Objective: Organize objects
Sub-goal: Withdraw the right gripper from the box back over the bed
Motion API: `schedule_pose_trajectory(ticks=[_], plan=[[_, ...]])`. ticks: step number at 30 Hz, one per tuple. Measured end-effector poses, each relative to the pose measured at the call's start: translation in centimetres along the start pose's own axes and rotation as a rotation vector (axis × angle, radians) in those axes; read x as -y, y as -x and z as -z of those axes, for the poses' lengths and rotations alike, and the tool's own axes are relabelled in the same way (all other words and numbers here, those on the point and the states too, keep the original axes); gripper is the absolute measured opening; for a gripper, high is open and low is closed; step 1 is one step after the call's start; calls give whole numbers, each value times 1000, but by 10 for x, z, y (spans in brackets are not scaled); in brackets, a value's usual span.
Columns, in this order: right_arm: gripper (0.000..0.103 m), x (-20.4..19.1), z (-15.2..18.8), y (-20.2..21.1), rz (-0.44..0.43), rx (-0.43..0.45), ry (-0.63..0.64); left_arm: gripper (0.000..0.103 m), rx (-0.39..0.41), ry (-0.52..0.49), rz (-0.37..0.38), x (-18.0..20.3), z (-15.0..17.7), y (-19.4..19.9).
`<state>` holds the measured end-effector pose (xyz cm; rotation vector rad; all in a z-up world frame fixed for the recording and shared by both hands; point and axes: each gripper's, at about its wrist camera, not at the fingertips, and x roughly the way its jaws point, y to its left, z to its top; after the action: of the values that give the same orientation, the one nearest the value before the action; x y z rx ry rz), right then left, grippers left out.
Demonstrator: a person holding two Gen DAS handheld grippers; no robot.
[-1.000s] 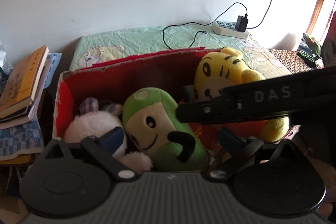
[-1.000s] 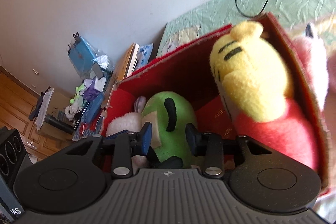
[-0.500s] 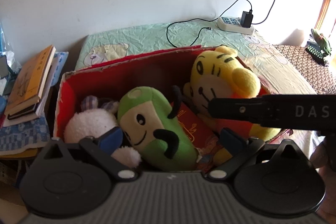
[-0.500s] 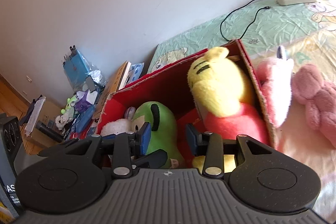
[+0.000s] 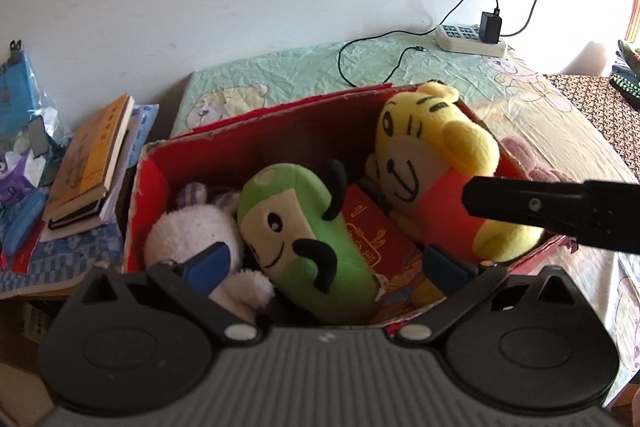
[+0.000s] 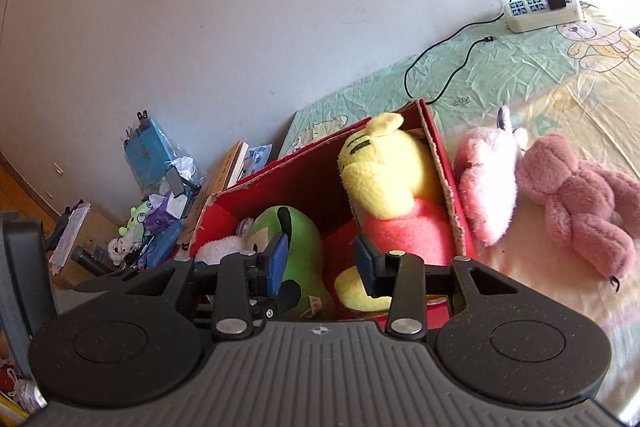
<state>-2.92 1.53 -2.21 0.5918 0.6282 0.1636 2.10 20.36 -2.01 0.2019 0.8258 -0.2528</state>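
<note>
Both grippers have drawn back and up from the red cardboard box (image 5: 256, 131) over the last second, so more of the bed (image 6: 520, 67) now shows around it, and the right gripper (image 6: 320, 263) has swung toward the two toys lying outside the box. I read that as the yellow tiger being settled in and the right tool lining up for the next pick. From largest to smallest: one bed with a teddy-print sheet; one red box sitting on it near the wall side; inside the box three plush toys, namely one yellow tiger plush (image 5: 436, 163) in a red shirt leaning against the right wall, one green plush (image 5: 304, 223) with black arms in the middle, and one white fluffy plush (image 5: 192, 235) tucked at the left end; also one red booklet (image 5: 376, 239) wedged between the green toy and the tiger. Outside, just beside the box's right wall, lie two more toys: one darker pink plush (image 6: 580, 203) and one pale pink plush (image 6: 488, 179) touching the cardboard. So three are in and two remain out. The left gripper (image 5: 324, 263) hovers over the box with its fingers spread wide and holding nothing; the right gripper's fingers are likewise parted and empty. One power strip (image 6: 540, 13) rests far back.
</note>
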Motion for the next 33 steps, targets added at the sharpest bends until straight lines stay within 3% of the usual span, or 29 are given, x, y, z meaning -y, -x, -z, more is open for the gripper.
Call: schedule_pose_trajectory(ticks=[11, 23, 33], plan=[[41, 19, -9, 18, -61, -18, 27, 102, -12, 69, -67, 22, -5, 12], [41, 63, -22, 37, -142, -107, 59, 102, -37, 163, -171, 77, 1, 27], [41, 107, -33, 46, -184, -174, 61, 102, -89, 243, -200, 116, 7, 22]])
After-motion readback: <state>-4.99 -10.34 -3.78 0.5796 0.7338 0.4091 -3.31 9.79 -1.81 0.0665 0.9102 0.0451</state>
